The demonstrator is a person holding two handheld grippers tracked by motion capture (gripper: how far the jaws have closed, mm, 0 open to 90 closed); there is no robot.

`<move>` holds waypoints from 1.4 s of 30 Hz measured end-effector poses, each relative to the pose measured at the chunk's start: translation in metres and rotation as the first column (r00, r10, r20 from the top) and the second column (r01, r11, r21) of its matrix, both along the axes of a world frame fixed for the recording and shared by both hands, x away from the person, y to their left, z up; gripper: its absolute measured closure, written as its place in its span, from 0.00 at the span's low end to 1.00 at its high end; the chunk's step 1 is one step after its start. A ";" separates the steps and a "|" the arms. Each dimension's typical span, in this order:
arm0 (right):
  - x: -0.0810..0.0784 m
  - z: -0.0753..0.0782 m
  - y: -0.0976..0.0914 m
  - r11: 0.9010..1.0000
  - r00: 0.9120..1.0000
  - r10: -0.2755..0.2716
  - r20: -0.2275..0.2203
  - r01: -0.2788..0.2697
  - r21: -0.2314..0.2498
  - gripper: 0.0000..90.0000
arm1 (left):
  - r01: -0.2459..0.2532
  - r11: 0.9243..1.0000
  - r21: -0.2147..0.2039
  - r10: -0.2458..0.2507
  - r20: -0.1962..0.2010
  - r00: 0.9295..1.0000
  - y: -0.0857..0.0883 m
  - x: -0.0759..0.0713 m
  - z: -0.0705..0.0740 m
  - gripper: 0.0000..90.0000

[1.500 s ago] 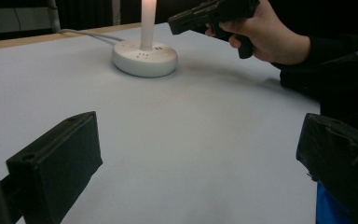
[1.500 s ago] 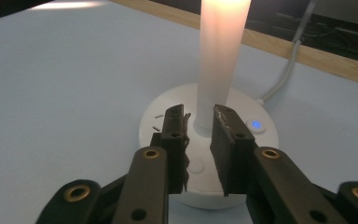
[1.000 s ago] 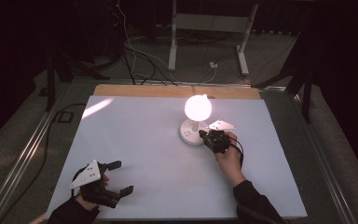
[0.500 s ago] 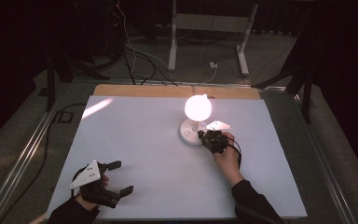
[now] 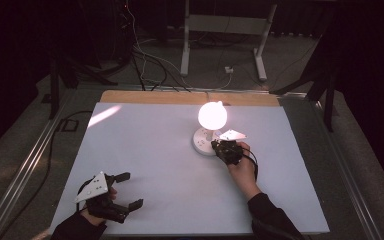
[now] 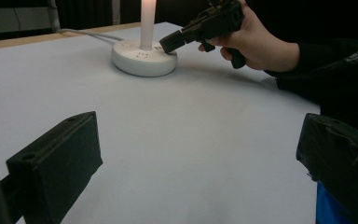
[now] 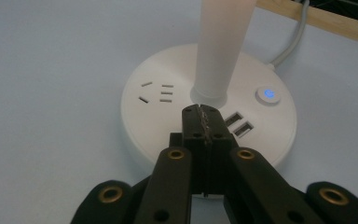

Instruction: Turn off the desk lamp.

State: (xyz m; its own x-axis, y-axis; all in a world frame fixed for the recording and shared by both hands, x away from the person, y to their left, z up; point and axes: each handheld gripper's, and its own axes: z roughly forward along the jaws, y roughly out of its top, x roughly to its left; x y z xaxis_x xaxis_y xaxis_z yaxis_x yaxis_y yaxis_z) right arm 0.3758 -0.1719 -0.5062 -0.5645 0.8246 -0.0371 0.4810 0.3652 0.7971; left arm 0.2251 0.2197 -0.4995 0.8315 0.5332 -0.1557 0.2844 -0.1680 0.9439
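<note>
A white lamp with a glowing round bulb point(image 5: 212, 116) stands on a round white base point(image 5: 201, 142) point(image 6: 140, 63) point(image 7: 168, 126) in the middle of the white table. The base carries socket slots, two USB ports and a lit blue button point(image 7: 267, 94). My right gripper point(image 5: 219, 147) point(image 6: 168, 44) point(image 7: 200, 112) is shut with nothing in it, its tips over the base right by the lamp's stem point(image 7: 219, 51). My left gripper point(image 5: 129, 190) point(image 6: 191, 158) rests at the near left of the table, jaws wide apart and empty.
The table top point(image 5: 155, 150) is a white sheet with a wooden strip point(image 5: 180, 98) along its far edge. The lamp's cable point(image 7: 293, 42) runs off over that strip. Beyond the table stand a white frame point(image 5: 220, 30) and loose cables on the floor.
</note>
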 end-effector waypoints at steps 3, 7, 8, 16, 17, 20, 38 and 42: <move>-0.001 -0.001 0.001 1.000 1.000 0.004 0.013 -0.004 -0.015 1.00 | 0.002 1.000 -0.002 -0.002 0.001 1.000 0.000 0.000 0.000 0.01; -0.002 0.000 0.002 1.000 1.000 0.000 0.017 0.000 -0.025 1.00 | 0.002 1.000 -0.001 -0.002 0.003 1.000 0.000 0.000 0.000 0.01; -0.002 0.000 0.002 1.000 1.000 0.000 0.014 0.001 -0.027 1.00 | 0.001 1.000 -0.002 -0.001 0.000 1.000 0.000 0.000 0.000 0.01; -0.004 0.016 -0.005 0.999 0.999 -0.013 0.043 0.011 0.031 1.00 | 0.001 1.000 -0.001 -0.001 -0.001 1.000 0.000 0.000 0.000 0.01; -0.005 0.018 -0.005 0.999 0.999 -0.012 0.043 0.010 0.037 1.00 | 0.001 1.000 -0.001 -0.001 -0.001 1.000 0.000 0.000 0.000 0.01; -0.006 0.021 -0.004 0.999 0.999 -0.012 0.052 0.010 0.034 1.00 | 0.002 1.000 0.001 -0.002 0.000 1.000 0.000 0.000 0.000 0.01; -0.003 0.008 -0.002 1.000 0.999 -0.016 0.031 0.016 0.002 1.00 | 0.005 1.000 0.002 -0.005 0.002 1.000 0.000 0.000 0.000 0.01; -0.002 0.004 -0.001 1.000 1.000 -0.014 0.024 0.015 -0.009 1.00 | 0.005 1.000 -0.002 -0.005 0.001 1.000 0.000 0.000 0.000 0.01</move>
